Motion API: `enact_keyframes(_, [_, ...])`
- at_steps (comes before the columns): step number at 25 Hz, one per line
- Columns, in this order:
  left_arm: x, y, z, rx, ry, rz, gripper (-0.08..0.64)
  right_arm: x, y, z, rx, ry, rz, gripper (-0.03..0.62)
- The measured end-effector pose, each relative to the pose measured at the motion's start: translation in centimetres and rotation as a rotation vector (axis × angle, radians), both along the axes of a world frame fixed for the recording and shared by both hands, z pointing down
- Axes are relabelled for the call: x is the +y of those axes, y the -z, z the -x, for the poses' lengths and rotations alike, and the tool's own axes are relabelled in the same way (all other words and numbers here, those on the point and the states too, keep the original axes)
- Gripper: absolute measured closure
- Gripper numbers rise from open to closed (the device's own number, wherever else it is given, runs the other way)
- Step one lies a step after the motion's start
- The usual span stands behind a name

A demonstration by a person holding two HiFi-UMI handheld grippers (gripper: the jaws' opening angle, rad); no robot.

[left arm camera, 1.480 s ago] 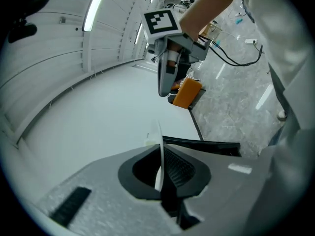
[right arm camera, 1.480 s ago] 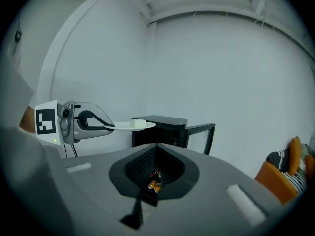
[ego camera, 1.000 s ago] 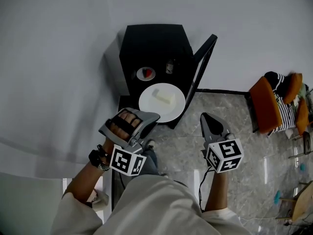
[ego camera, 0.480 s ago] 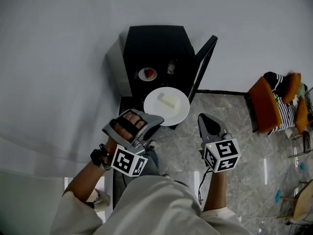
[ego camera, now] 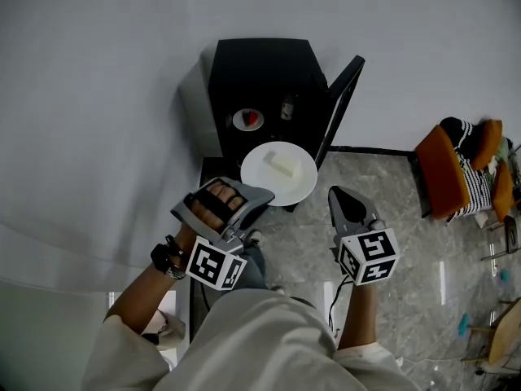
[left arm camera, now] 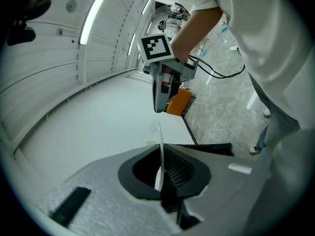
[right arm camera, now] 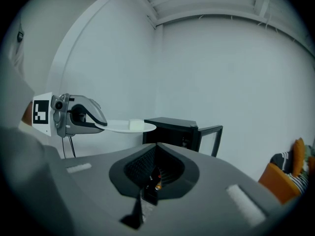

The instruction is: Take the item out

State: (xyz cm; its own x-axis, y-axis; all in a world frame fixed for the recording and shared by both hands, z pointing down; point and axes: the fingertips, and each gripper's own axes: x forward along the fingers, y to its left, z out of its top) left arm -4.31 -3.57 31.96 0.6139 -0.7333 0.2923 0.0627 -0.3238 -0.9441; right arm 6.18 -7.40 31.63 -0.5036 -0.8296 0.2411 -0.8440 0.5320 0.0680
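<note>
My left gripper (ego camera: 259, 195) is shut on the rim of a white plate (ego camera: 279, 173) that carries a pale block (ego camera: 282, 164). The plate hangs level just in front of the open black oven (ego camera: 259, 76). In the left gripper view the plate (left arm camera: 160, 149) shows edge-on between the jaws. The right gripper view shows the plate (right arm camera: 129, 128), the block (right arm camera: 136, 124) and the left gripper (right arm camera: 96, 124) beside the oven (right arm camera: 170, 129). My right gripper (ego camera: 338, 195) hovers to the plate's right, shut and empty.
The oven door (ego camera: 342, 96) stands open to the right of the plate. Inside the oven sit a small dish with something red (ego camera: 248, 120) and a small jar (ego camera: 286, 108). An orange chair with a striped cushion (ego camera: 444, 173) stands on the marble floor at the right.
The plate has come a little further out from the oven, in the left gripper. The right gripper has edged slightly left, toward the plate.
</note>
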Motion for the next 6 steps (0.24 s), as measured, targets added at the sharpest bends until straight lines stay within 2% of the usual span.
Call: enact_keyframes(6, [-0.34, -0.31, 0.14, -0.009, 0.000, 0.005, 0.549, -0.17, -0.09, 0.25, 0.003, 0.000, -0.003, 0.586])
